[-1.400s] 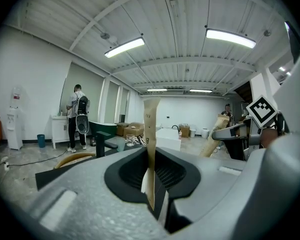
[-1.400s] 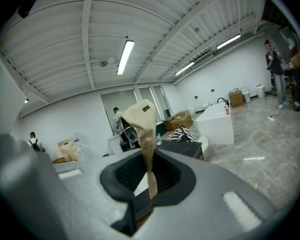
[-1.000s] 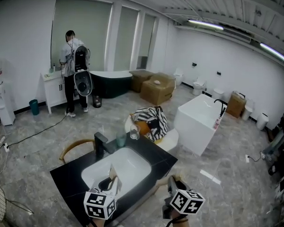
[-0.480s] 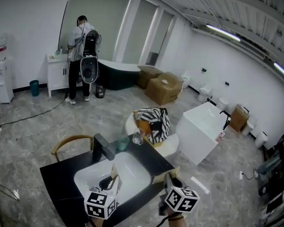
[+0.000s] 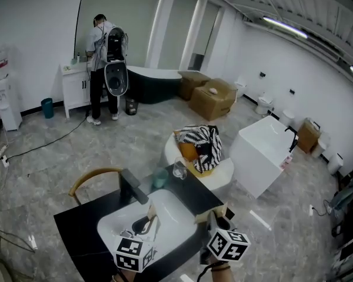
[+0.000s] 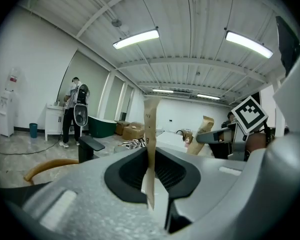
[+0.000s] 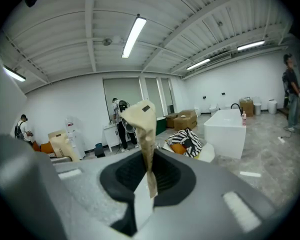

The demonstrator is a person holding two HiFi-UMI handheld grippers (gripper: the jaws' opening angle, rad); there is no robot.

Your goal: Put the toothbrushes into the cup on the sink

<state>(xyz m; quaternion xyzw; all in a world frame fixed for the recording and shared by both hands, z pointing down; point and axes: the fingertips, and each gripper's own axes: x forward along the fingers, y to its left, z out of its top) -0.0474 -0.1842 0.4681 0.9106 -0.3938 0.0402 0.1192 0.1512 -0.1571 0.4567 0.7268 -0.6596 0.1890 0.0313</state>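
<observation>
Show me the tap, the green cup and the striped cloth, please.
tap (image 5: 132,187): head view, on its black upright body.
green cup (image 5: 159,178): head view, on its side wall.
striped cloth (image 5: 203,141): head view, on its middle folds.

Bright, even light from ceiling tube lamps (image 6: 136,38); dark vignette, strong fisheye bending at edges; near foreground soft.

White walls (image 5: 35,28) enclose a grey marbled floor (image 5: 59,151); strip lights (image 5: 285,28) run overhead; a white bathtub (image 5: 265,157) stands right; a dark tub (image 5: 153,84), cardboard boxes (image 5: 215,98) and water dispenser (image 5: 6,93) line the back.
</observation>
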